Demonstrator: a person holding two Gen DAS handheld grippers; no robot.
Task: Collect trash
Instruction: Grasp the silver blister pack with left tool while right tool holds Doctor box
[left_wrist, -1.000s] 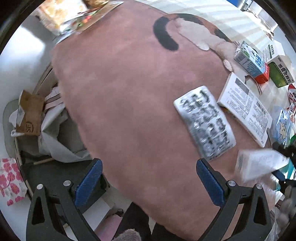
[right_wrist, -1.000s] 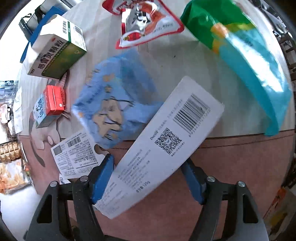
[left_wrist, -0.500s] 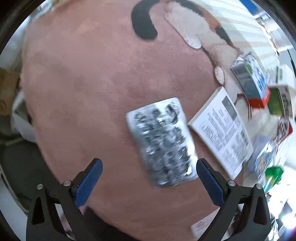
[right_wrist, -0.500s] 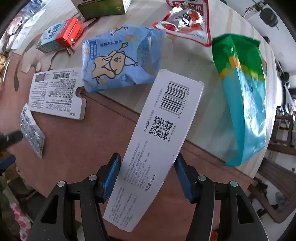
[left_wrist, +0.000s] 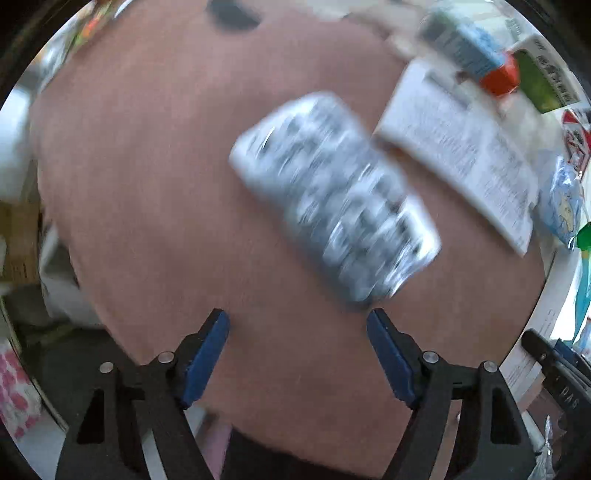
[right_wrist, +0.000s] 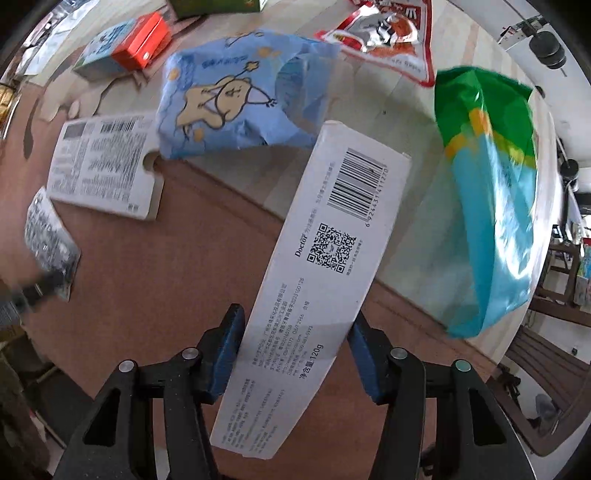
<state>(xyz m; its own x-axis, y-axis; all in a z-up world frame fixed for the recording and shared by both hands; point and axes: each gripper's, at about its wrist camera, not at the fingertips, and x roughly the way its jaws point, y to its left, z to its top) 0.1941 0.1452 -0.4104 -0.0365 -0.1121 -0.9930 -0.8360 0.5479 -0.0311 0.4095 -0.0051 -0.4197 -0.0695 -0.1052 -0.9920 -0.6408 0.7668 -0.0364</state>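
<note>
My right gripper (right_wrist: 295, 332) is shut on a long white toothpaste box (right_wrist: 325, 266) with a barcode and holds it above the pink mat (right_wrist: 166, 258). My left gripper (left_wrist: 297, 334) is open and empty, just short of a silver foil blister pack (left_wrist: 332, 199) that lies on the pink mat (left_wrist: 147, 184); the view is blurred. The blister pack also shows in the right wrist view (right_wrist: 50, 236), with the left gripper's tip next to it. The white box's end shows at the right edge of the left wrist view (left_wrist: 535, 339).
A flat white printed box (right_wrist: 107, 166), blue bear wrapper (right_wrist: 236, 96), red snack packet (right_wrist: 388, 33), green-and-blue bag (right_wrist: 491, 199), red-and-blue carton (right_wrist: 125, 48) and a green box (left_wrist: 546, 81) lie on the table. White bags (left_wrist: 59, 291) sit on the floor at left.
My left gripper has moved closer to the blister pack, which now looks larger and lies just ahead of the fingers. My right gripper has lifted the white box and drawn it back.
</note>
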